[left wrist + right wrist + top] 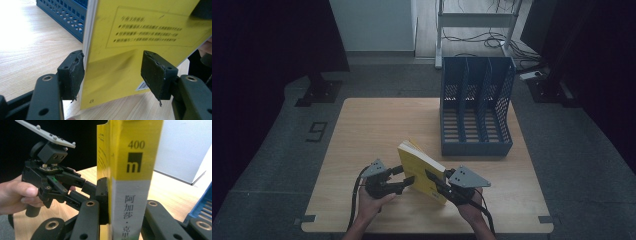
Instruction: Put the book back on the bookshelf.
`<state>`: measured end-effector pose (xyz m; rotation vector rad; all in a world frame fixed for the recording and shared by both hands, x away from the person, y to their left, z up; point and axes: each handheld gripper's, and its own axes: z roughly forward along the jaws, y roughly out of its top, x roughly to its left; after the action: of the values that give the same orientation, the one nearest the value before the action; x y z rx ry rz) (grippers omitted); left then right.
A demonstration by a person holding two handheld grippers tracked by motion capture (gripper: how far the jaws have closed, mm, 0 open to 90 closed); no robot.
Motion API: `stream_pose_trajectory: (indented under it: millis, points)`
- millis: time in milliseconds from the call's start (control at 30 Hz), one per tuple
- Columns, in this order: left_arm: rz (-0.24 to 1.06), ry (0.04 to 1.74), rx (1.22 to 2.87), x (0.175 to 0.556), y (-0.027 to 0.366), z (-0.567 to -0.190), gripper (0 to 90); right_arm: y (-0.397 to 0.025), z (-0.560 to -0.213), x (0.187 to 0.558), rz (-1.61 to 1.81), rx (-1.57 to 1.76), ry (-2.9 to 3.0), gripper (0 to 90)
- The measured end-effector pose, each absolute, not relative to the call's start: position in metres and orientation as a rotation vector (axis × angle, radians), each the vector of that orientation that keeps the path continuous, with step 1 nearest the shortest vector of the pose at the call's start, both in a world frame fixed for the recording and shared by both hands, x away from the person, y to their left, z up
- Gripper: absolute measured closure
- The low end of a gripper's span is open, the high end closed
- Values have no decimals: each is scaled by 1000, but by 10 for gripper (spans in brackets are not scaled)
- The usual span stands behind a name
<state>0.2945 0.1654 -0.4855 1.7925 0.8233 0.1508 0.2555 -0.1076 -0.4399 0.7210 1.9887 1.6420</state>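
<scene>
Item: yellow book (422,172), thick paperback, standing on its lower edge on the wooden table (372,130), near the front edge, between the 2 hand-held grippers.
Orientation: roughly upright, tilted a little; spine with "400" and printed characters faces the right gripper view; back cover with a boxed text block faces the left gripper view.
Right gripper (443,186): jaws closed across the spine, 1 on each cover, clamping the yellow book; judged to be the hold that keeps it on edge.
Left gripper (408,181): jaws spread apart; 1 pad (75,72) sits at the page edge, the other pad (156,73) stands clear in front of the cover. Not gripping; reads as a steadying guide against tipping.
Destination, judged: blue file rack (476,107), 3 upright slots, open side toward the person, at the table's far right, well apart from the yellow book.
Reason for pose: an upright book, spine held, fits a narrow vertical slot without re-gripping.
Surroundings: dark floor, a metal stand with cables behind the table.
</scene>
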Motion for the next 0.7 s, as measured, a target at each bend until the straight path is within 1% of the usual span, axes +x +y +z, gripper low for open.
stream_pose_trajectory:
  millis: [700]
  points:
    - [124, 870, 1805, 298, 169, -487, 341, -121, -427, 249, 1653, 772, 1895, 747]
